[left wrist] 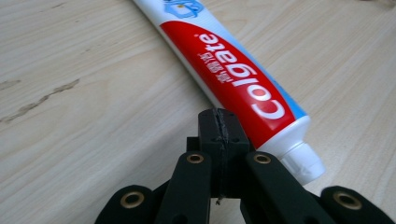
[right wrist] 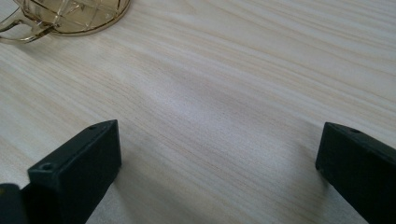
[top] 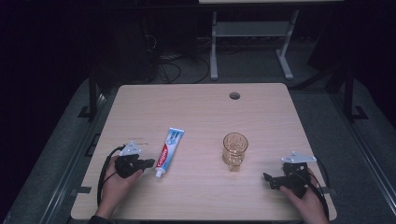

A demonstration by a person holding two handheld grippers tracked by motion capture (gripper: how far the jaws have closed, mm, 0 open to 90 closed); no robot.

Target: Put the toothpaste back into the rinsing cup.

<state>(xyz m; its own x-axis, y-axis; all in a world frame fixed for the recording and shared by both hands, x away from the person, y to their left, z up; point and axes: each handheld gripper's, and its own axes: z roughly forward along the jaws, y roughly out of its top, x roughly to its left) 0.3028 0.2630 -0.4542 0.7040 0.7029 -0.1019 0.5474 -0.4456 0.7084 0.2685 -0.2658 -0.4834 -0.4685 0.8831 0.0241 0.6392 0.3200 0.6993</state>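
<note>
Item: toothpaste tube (left wrist: 233, 74), red, white and blue, printed "Colgate", lying flat on the wooden table (top: 196, 107); white cap (left wrist: 303, 161) just beside the left gripper's tips, crimped tail pointing away from that gripper

Handling, as judged: light; soft plastic body that will dent and bulge under a squeeze; glossy skin, likely slippery. Stiffest part is the shoulder next to the cap, so a hold across the body just behind the cap should slip and crush least; the flat tail end is the second choice. A pinch at mid-body risks pushing paste toward the cap

Left gripper (left wrist: 219, 122): jaws clenched together, nothing between them, tips just short of the tube and off to the cap side; it must spread its jaws before it can take the tube

Right gripper (top: 270, 179): jaws spread wide, holding nothing, resting low over bare table

Amber glass cup (top: 234, 150): patterned, with a handle (right wrist: 18, 29), upright, ahead of the right gripper and near it, well apart from the tube; fragile and hard, probably smooth to grip

Cable hole (top: 234, 95): far side of the table, well beyond both grippers
</note>
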